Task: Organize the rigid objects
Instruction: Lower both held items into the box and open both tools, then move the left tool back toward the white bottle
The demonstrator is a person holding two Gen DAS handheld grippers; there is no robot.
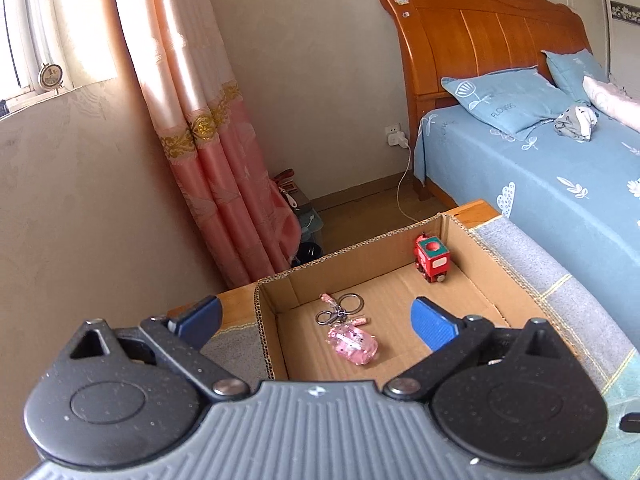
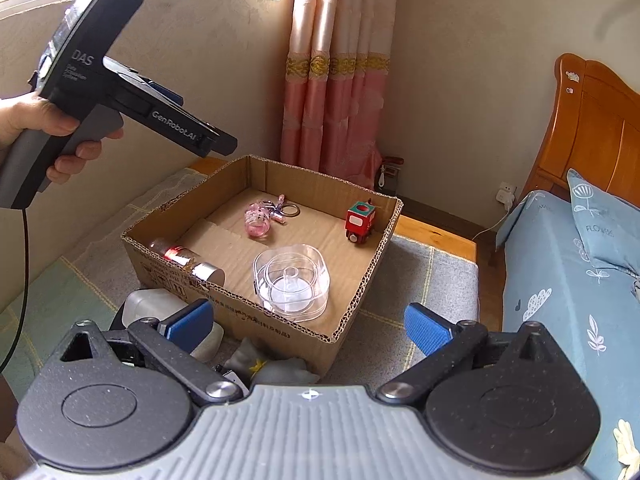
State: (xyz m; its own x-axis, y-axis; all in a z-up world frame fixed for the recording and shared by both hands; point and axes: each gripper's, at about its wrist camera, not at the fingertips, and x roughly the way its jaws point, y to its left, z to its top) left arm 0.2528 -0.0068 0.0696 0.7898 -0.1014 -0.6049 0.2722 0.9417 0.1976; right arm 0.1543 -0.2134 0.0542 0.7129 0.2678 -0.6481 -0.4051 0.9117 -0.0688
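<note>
Partway through, judging by contents: shallow brown cardboard box (image 2: 362,276) on the grey patchwork cloth (image 2: 432,276) already holds a pink translucent keychain charm with metal rings (image 2: 262,220), a small red toy train block (image 2: 360,222), a clear plastic round-cornered container (image 2: 292,282) and a small glass bottle with silver cap (image 2: 188,262) leaning at the near-left wall. Left to do, likely: white plastic item (image 2: 154,308) and grey soft-looking piece (image 2: 276,366) outside, just in front of the box. Left gripper (image 1: 316,322) above the box, jaws wide, empty. Right gripper (image 2: 308,322) short of the near wall, jaws wide, empty.
</note>
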